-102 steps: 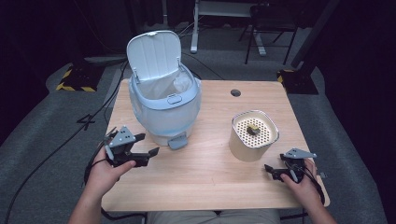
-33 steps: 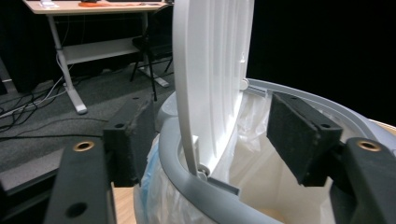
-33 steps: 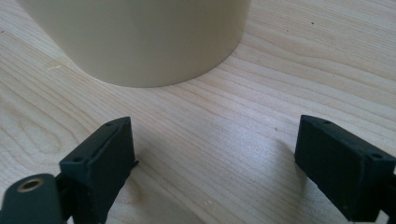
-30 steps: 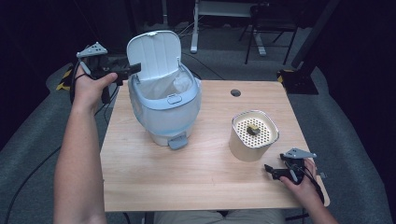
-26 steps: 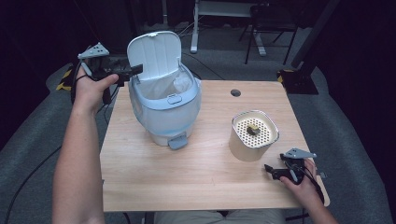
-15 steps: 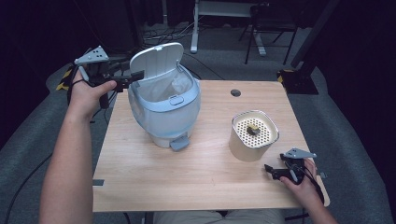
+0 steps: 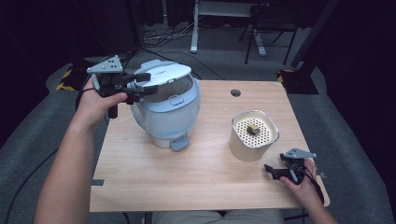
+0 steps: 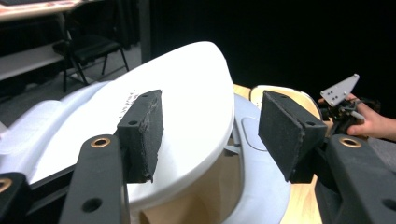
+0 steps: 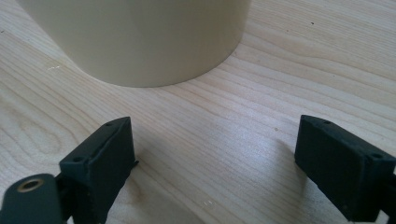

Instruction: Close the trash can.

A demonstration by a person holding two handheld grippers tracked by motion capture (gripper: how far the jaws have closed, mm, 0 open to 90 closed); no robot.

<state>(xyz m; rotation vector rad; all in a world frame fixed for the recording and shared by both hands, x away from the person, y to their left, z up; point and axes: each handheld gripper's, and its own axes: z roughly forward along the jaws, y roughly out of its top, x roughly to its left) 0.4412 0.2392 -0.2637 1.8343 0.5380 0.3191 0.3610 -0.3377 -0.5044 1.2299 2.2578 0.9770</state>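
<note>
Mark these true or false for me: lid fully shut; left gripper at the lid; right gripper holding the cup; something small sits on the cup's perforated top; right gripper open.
1. The lid is fully shut. False: it is tilted low over the cooker, with a gap at the front.
2. The left gripper is at the lid. True: its open jaws straddle the lid's edge.
3. The right gripper holds the cup. False: it rests on the table, apart from the cup.
4. Something small sits on the cup's perforated top. True: a small dark piece.
5. The right gripper is open. True.
</note>
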